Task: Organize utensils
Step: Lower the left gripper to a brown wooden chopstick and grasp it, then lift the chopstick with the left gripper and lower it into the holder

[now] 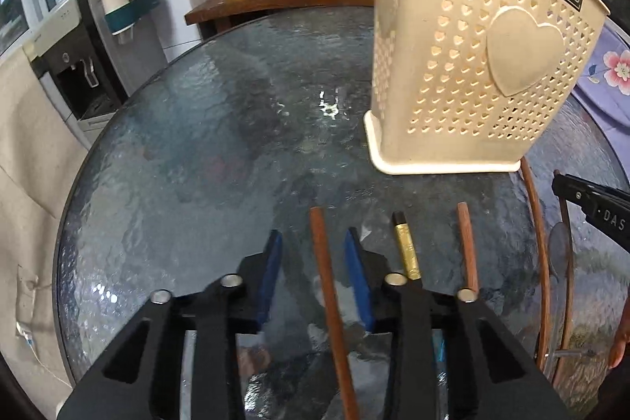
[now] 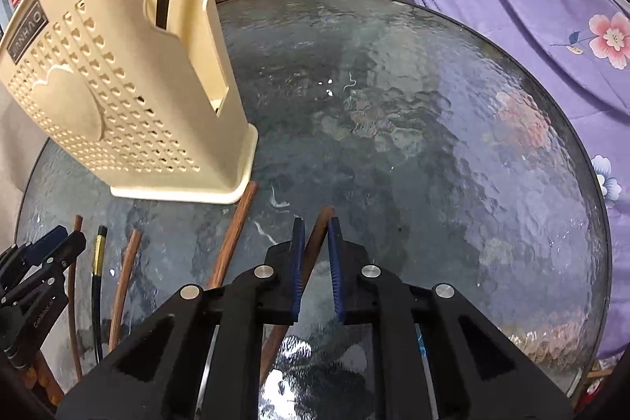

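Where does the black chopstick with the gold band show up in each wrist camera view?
Left wrist view: black chopstick with the gold band lies low, right of centre, beside the left gripper.
Right wrist view: same chopstick at lower left.
Shared landmark: cream perforated plastic utensil holder, standing just beyond it on the glass table.

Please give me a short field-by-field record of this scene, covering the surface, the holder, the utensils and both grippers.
surface: round textured glass table
holder: cream perforated utensil holder, upright on the table
utensils: several brown sticks and a black-and-gold handle lying in front of the holder
left gripper: jaws around a brown stick, pads not yet touching it
right gripper: shut on a brown wooden stick
in holder: one dark utensil visible through the side opening
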A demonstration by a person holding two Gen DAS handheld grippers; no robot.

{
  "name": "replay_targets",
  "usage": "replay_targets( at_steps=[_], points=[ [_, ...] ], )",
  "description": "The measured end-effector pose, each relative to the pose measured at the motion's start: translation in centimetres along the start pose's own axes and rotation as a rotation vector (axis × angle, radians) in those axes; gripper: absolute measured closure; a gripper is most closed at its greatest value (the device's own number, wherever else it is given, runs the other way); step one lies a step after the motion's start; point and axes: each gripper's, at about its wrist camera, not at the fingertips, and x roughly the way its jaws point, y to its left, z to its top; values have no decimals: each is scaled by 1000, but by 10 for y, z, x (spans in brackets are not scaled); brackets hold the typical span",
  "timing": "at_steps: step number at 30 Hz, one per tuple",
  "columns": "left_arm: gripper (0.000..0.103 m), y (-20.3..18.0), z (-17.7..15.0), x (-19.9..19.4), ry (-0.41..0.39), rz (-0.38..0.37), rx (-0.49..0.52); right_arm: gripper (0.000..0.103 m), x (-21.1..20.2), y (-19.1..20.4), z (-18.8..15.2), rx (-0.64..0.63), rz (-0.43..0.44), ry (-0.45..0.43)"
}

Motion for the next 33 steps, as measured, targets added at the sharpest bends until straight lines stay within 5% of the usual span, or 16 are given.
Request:
replay_targets(
  at_steps=[4, 12, 20, 33],
  points=[
    [94, -8, 1, 1, -3, 7, 26, 93, 4, -4, 5, 14, 2, -24],
    [96, -12, 4, 3, -13, 2, 15, 94, -3, -16, 13, 50, 77, -116],
    [96, -2, 23, -40, -166, -72, -28, 94, -41, -23, 28, 33, 110, -288],
    [96, -1, 46, -158, -426, -202, -29, 95, -164, -31, 43, -43, 190, -563]
  ],
)
